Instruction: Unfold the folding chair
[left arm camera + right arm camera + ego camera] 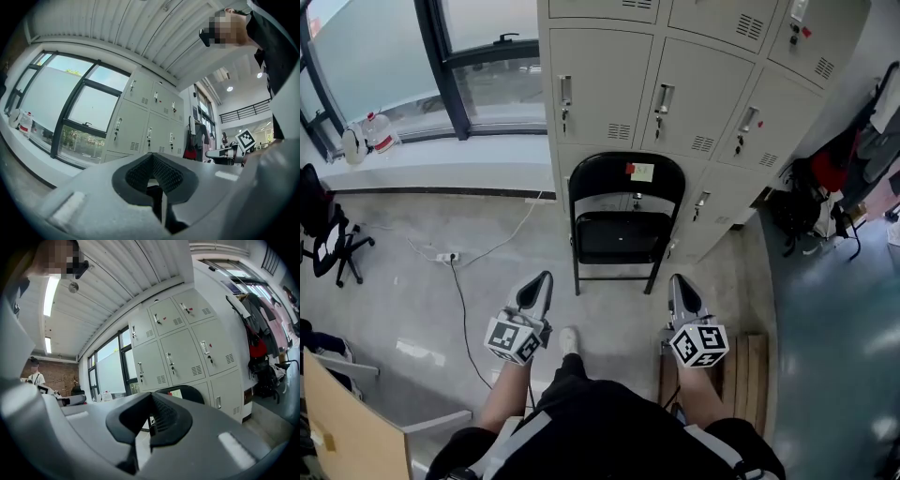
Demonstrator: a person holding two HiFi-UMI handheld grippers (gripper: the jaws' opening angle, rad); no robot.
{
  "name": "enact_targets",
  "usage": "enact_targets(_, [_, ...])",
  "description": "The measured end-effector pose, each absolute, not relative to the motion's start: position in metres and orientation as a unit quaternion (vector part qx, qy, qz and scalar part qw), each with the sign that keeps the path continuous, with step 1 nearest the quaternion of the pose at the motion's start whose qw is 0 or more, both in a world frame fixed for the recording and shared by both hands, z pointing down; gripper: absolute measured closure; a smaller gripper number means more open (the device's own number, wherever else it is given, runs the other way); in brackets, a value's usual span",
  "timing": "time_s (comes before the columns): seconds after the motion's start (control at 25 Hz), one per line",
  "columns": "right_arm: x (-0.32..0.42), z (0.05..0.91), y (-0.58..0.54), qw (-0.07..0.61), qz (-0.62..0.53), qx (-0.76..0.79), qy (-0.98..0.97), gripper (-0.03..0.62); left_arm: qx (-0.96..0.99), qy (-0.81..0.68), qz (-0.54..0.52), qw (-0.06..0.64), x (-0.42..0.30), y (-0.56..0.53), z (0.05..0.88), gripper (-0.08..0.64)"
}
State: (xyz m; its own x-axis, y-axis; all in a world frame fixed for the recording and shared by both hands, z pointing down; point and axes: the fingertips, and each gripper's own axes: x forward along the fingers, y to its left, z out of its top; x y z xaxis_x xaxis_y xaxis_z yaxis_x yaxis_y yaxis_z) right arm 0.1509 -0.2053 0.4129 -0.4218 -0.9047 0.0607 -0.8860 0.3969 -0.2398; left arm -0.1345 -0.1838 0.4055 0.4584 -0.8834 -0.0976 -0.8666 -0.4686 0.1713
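Observation:
A black folding chair (623,220) leans folded against the grey lockers (675,84), with a red and a pale sticker on its backrest. The top of its backrest (185,392) shows over the jaws in the right gripper view. My left gripper (542,281) is shut and empty, short of the chair's left leg. My right gripper (678,283) is shut and empty too, near the chair's right leg. Both point level toward the chair without touching it. In the left gripper view the right gripper (229,152) appears at the side.
A power strip (447,257) and its cables lie on the floor to the left. An office chair (328,234) stands at far left. A wooden pallet (750,370) lies by my right leg. Coats and bags (834,178) hang at right. The window sill holds bottles (370,136).

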Motion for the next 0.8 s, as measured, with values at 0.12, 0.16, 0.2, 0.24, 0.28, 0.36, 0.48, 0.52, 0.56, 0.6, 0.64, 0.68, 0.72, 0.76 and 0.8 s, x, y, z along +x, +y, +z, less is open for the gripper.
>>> enact_targets(0.12, [0.148,0.407,-0.238,0.039,-0.112,-0.547,0.829,0.591,0.861,-0.498,-0.092,0.042,-0.136,-0.226,0.401,0.561])
enact_targets(0.16, [0.145,0.404,-0.251,0.038,-0.109,-0.549,0.828,0.591,0.864,-0.494,-0.092,0.035,-0.137,-0.242,0.397,0.561])
enact_targets(0.2, [0.140,0.402,-0.264,0.036,-0.104,-0.551,0.828,0.591,0.867,-0.489,-0.090,0.027,-0.138,-0.257,0.394,0.561])
enact_targets(0.24, [0.134,0.400,-0.277,0.032,-0.098,-0.551,0.828,0.591,0.870,-0.484,-0.086,0.018,-0.140,-0.271,0.392,0.561])
enact_targets(0.28, [0.127,0.400,-0.289,0.028,-0.094,-0.551,0.829,0.591,0.874,-0.480,-0.079,0.010,-0.142,-0.284,0.392,0.561])
enact_targets(0.36, [0.113,0.404,-0.310,0.020,-0.094,-0.550,0.830,0.591,0.878,-0.474,-0.066,0.006,-0.146,-0.307,0.397,0.561])
enact_targets(0.48, [0.095,0.414,-0.336,0.006,-0.103,-0.553,0.827,0.591,0.883,-0.465,-0.059,0.019,-0.151,-0.335,0.408,0.561])
enact_targets(0.52, [0.089,0.418,-0.344,0.002,-0.107,-0.553,0.826,0.591,0.885,-0.461,-0.058,0.024,-0.152,-0.344,0.410,0.561])
enact_targets(0.56, [0.083,0.422,-0.351,-0.002,-0.111,-0.553,0.826,0.591,0.888,-0.456,-0.056,0.028,-0.154,-0.351,0.413,0.561])
enact_targets(0.6, [0.077,0.426,-0.358,-0.004,-0.116,-0.553,0.825,0.591,0.890,-0.452,-0.053,0.031,-0.156,-0.358,0.416,0.561])
enact_targets(0.64, [0.072,0.431,-0.364,-0.007,-0.120,-0.553,0.824,0.591,0.892,-0.448,-0.050,0.034,-0.157,-0.365,0.419,0.561])
enact_targets(0.68, [0.067,0.435,-0.370,-0.009,-0.125,-0.554,0.823,0.591,0.894,-0.444,-0.047,0.038,-0.158,-0.371,0.422,0.561])
enact_targets(0.72, [0.064,0.440,-0.375,-0.011,-0.131,-0.555,0.821,0.591,0.896,-0.440,-0.043,0.041,-0.158,-0.376,0.425,0.561])
enact_targets(0.76, [0.060,0.444,-0.380,-0.012,-0.136,-0.557,0.819,0.591,0.898,-0.435,-0.039,0.044,-0.158,-0.380,0.428,0.561])
enact_targets(0.8, [0.057,0.449,-0.384,-0.013,-0.142,-0.559,0.817,0.591,0.901,-0.430,-0.035,0.046,-0.158,-0.383,0.432,0.561])
